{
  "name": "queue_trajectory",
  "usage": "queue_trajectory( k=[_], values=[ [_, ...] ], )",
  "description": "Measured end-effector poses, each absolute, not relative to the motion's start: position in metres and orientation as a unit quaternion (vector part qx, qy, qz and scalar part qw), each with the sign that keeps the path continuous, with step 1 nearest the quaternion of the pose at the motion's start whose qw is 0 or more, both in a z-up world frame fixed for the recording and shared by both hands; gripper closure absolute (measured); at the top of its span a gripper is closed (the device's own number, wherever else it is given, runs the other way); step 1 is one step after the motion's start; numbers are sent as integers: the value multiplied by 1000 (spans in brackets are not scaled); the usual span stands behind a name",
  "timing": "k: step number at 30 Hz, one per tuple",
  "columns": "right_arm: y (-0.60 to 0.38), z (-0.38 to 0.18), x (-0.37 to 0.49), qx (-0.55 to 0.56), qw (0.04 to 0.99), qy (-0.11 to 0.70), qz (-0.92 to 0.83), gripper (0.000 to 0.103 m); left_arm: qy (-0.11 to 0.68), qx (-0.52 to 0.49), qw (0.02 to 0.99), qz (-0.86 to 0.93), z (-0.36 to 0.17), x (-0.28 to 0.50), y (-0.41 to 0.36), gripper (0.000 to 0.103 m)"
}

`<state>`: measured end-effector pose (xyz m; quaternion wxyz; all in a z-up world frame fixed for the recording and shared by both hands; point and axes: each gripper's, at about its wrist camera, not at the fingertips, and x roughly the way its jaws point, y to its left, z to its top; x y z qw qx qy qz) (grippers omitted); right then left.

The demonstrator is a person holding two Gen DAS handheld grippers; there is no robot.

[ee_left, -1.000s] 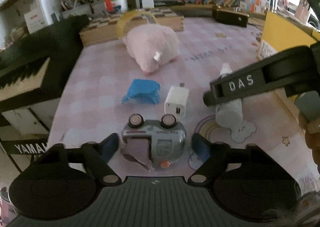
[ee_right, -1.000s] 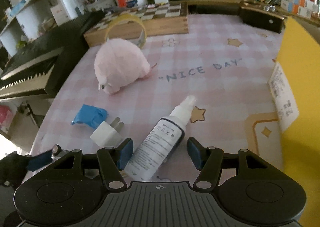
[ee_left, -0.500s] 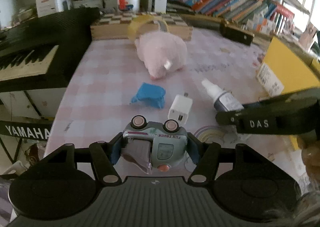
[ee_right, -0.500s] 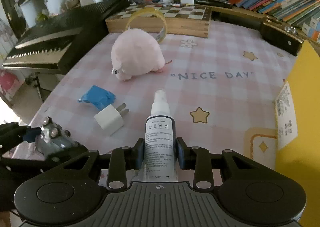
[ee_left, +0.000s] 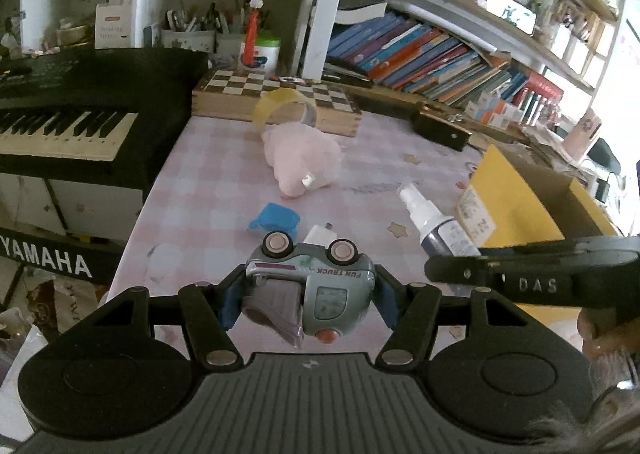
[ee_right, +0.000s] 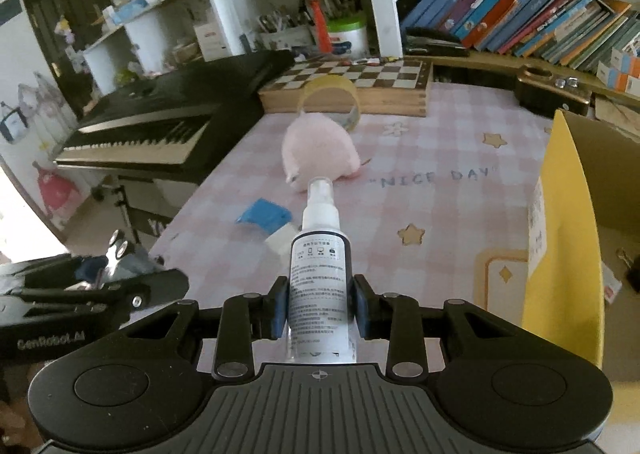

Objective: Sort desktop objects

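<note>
With both loads headed for the yellow box point(ee_right: 560, 238), your left gripper point(ee_left: 306, 296) clamped the toy truck point(ee_left: 316, 286), right gripper point(ee_right: 320, 306) clamped the spray bottle point(ee_right: 320, 278).

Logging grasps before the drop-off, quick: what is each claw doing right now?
Left claw: closed on the toy truck.
Right claw: closed on the spray bottle.

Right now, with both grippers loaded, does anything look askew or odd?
Yes. The toy truck sits wheels-up in the left hand-held gripper, with a grey piece hanging loose beneath it. The spray bottle in the right hand-held gripper looks straight. No spills visible.
</note>
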<state>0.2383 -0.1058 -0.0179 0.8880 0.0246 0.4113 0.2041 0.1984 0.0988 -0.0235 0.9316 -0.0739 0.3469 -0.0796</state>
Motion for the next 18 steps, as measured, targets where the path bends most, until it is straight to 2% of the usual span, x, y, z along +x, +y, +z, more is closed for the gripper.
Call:
queue_trajectory(
  k=[18],
  values=[
    [-111,-10,143,61,883,428,183,70,328,-92,934,-109,-5,108,107,42]
  ],
)
